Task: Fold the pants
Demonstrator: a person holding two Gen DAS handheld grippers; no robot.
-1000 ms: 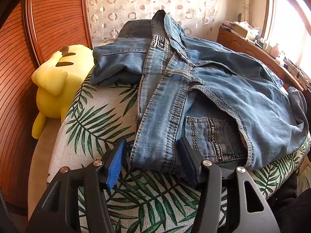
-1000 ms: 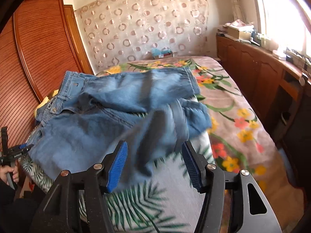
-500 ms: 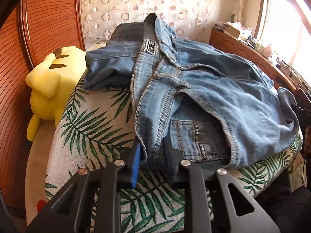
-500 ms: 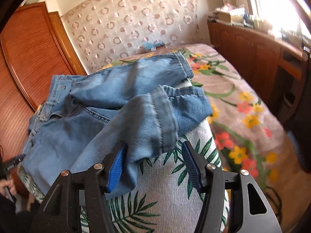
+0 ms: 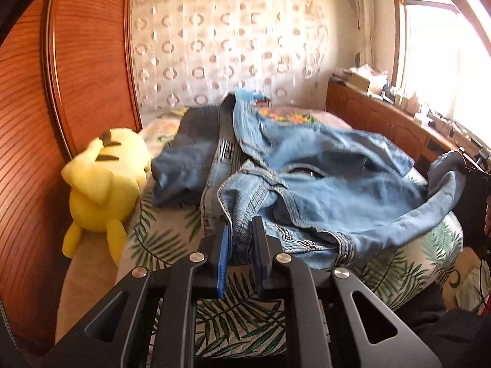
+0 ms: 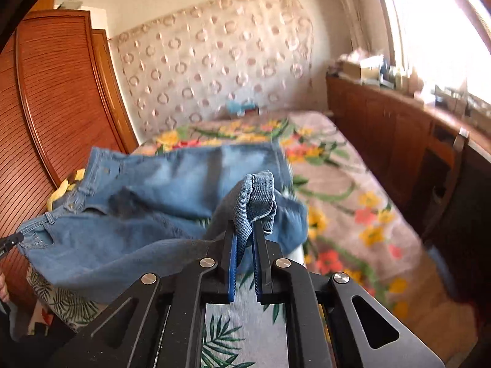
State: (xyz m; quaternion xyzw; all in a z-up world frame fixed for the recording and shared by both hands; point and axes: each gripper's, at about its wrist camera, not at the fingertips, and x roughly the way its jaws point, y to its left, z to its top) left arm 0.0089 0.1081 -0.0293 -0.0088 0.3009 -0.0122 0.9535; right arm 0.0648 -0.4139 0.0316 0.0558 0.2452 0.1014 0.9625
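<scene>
Denim is bunching between both sets of jaws, which are closing. We're pinching the waist edge w/ the left gripper (image 5: 241, 236) and a leg's hem end w/ the right gripper (image 6: 245, 239). Both are gripping cloth. Farther out, the pants (image 5: 322, 190) are sagging across the leafy cushion (image 5: 172, 239) on the flowery bed (image 6: 353, 190). We're guessing they're soft, floppy & a bit heavy, so thick seams & hems are the best spots to grab.

Blown-out window (image 5: 442, 61) glare, motion blur, fisheye warping.
</scene>
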